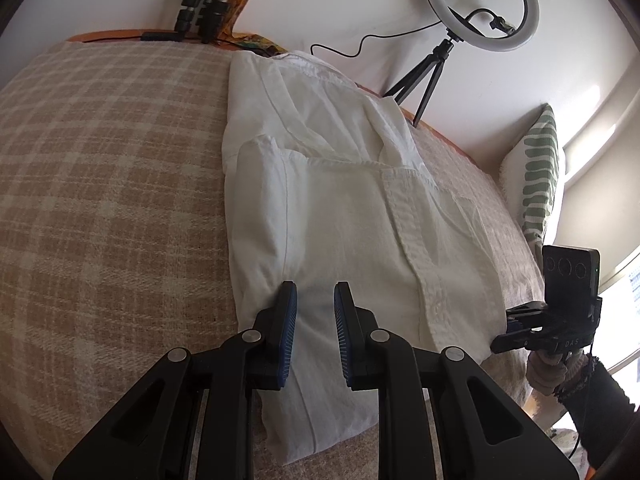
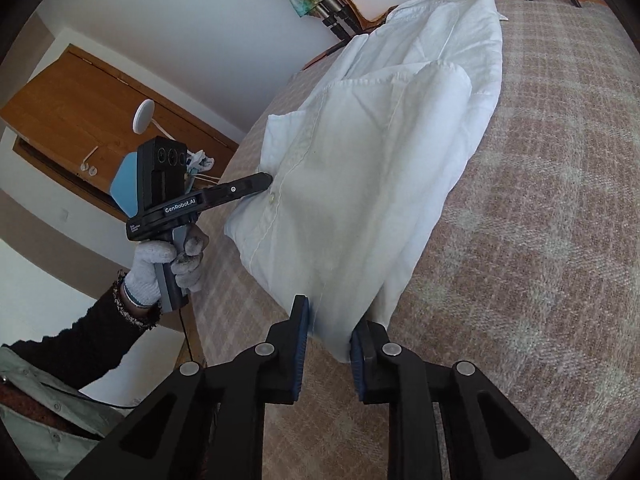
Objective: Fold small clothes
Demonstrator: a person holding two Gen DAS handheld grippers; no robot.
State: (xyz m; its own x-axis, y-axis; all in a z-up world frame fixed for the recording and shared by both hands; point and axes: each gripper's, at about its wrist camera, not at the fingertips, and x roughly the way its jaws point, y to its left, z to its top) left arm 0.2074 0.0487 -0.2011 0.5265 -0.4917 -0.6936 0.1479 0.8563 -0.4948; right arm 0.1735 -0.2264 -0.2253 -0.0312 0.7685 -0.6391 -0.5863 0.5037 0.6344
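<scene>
Two blue-padded fingers frame your left gripper [image 1: 315,304], jaws apart, hovering over the near end of the white shirt [image 1: 340,216] with cloth showing in the gap but not pinched. The shirt lies on the beige plaid blanket [image 1: 112,184], partly folded into a long strip, its long axis running away from you toward the collar end at the wall. The fabric looks like soft, crinkled woven cotton, with a stitched button placket [image 1: 416,248] running along the right side. At the shirt's right edge you can see your right gripper [image 1: 520,328]. A ring light [image 1: 480,4] on a black tripod and a green-striped pillow [image 1: 540,168] sit beyond.

Over to your right wrist view: your right gripper [image 2: 330,330] is parted too, its blue ribbed pads straddling the near corner of the shirt [image 2: 372,168], not closed on it. Here the shirt runs diagonally up and to the right across the blanket [image 2: 540,260]. Your left gripper [image 2: 260,180], in your gloved left hand [image 2: 168,268], has its tip against the placket edge; from this side I cannot tell its spread.
</scene>
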